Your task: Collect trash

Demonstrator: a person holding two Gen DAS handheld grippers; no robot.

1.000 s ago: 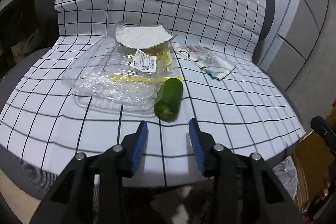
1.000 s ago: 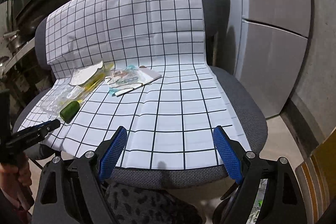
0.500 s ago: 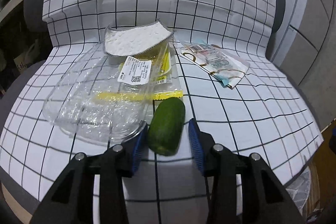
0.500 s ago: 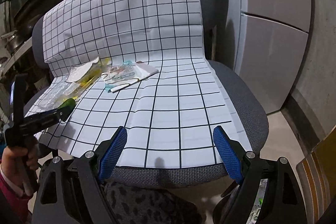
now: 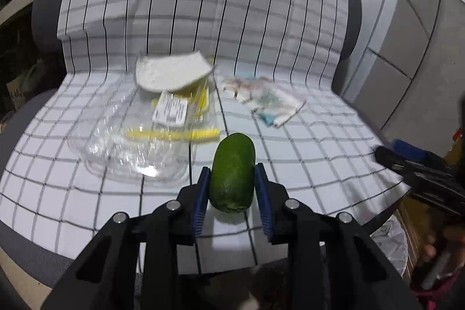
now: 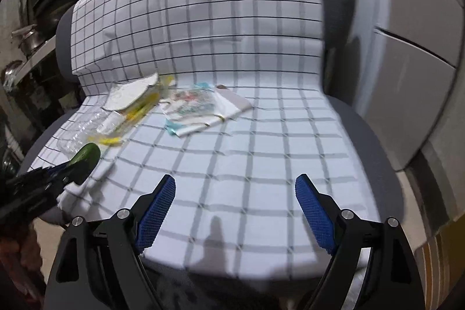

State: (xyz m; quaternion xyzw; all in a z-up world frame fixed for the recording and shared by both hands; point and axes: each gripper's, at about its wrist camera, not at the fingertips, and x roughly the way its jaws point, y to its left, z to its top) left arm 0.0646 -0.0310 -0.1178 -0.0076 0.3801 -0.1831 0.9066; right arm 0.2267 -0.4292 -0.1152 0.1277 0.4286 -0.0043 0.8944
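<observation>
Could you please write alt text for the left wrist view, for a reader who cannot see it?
The left tool is closing its blue pads on a stubby dark green cucumber piece above a white black-gridded cloth draped over a grey chair. Behind it lie a crumpled clear plastic package and a flat printed wrapper; the right tool enters at the right edge.

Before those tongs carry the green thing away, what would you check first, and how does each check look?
1. Stubby green cucumber-like piece sits between the left tongs, jaws closing: ok.
2. Grip firm enough to carry: cannot tell.
3. Clear crinkled plastic tray lies apart from the pads: ok.
4. Right tongs open, nothing between them: ok.
5. Printed flat paper wrapper remains on the white black-grid cloth: not ok, uncollected.
6. Trash bin within view: cannot tell.
</observation>
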